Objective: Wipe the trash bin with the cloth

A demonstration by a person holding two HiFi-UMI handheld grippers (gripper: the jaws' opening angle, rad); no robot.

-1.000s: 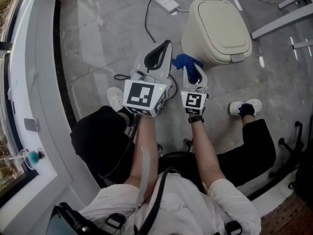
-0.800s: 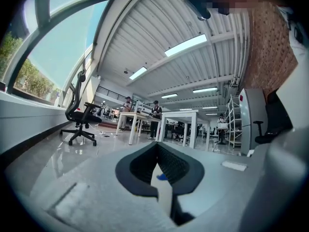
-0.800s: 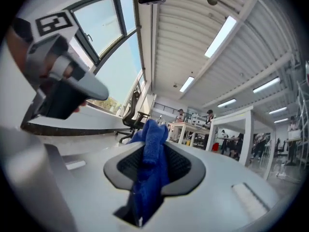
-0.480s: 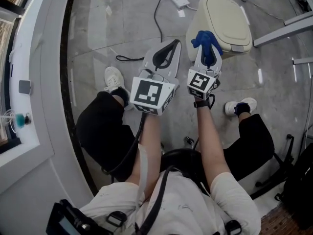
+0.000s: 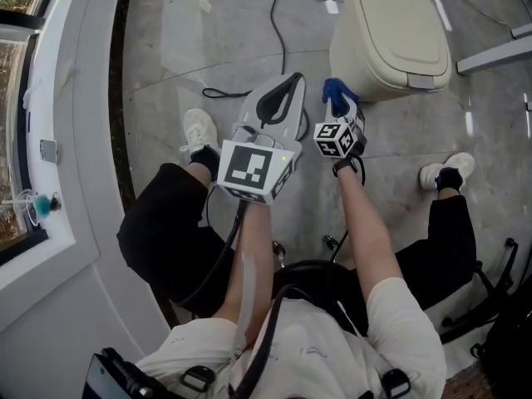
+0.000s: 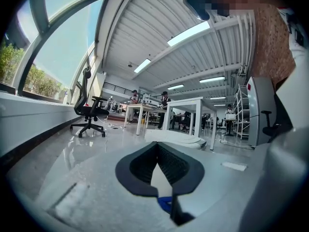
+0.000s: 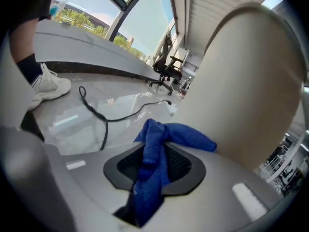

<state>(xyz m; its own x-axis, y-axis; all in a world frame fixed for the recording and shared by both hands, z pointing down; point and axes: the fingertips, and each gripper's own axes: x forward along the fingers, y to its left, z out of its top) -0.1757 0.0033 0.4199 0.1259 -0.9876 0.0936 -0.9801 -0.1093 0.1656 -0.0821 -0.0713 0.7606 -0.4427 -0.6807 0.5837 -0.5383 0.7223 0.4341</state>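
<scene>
Cloth [image 7: 153,164], blue, sits pinched in the jaws of the right gripper [image 5: 337,100], just beside the cream trash bin [image 5: 391,32], which stands at one o'clock in the head view. The left gripper [image 5: 291,79], at its nine o'clock, has its jaws pressed together, empty.

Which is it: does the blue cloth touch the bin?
Cannot tell. In the right gripper view the cloth overlaps the bin wall, but neither contact nor a gap shows plainly; the head view is no clearer.
</scene>
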